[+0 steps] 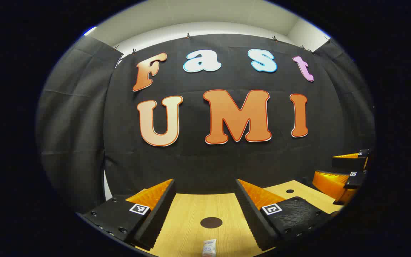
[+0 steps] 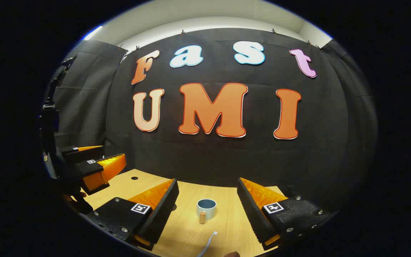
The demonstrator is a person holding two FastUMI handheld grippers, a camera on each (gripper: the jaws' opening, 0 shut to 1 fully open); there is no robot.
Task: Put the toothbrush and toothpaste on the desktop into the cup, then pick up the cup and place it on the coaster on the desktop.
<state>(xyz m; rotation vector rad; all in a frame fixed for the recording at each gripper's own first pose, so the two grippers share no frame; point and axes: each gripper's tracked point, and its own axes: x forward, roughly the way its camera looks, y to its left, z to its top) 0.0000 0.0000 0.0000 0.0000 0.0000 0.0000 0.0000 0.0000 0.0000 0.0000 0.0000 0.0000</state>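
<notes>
In the right gripper view a pale blue-grey cup (image 2: 206,208) with a short wooden handle stands upright on the wooden desktop (image 2: 187,232), straight ahead of my right gripper (image 2: 207,180), which is open and empty. A white toothbrush (image 2: 207,244) lies on the desktop nearer than the cup, between the fingers' bases. In the left gripper view a dark round coaster (image 1: 211,222) lies flat ahead of my left gripper (image 1: 204,182), open with nothing in it. The end of a white toothpaste tube (image 1: 209,247) shows at the bottom edge, just nearer than the coaster.
The right gripper (image 1: 325,167) shows at the right of the left gripper view, the left gripper (image 2: 113,151) at the left of the right gripper view, both above the desktop. A small round hole (image 2: 134,177) is in the desktop near the black cloth wall.
</notes>
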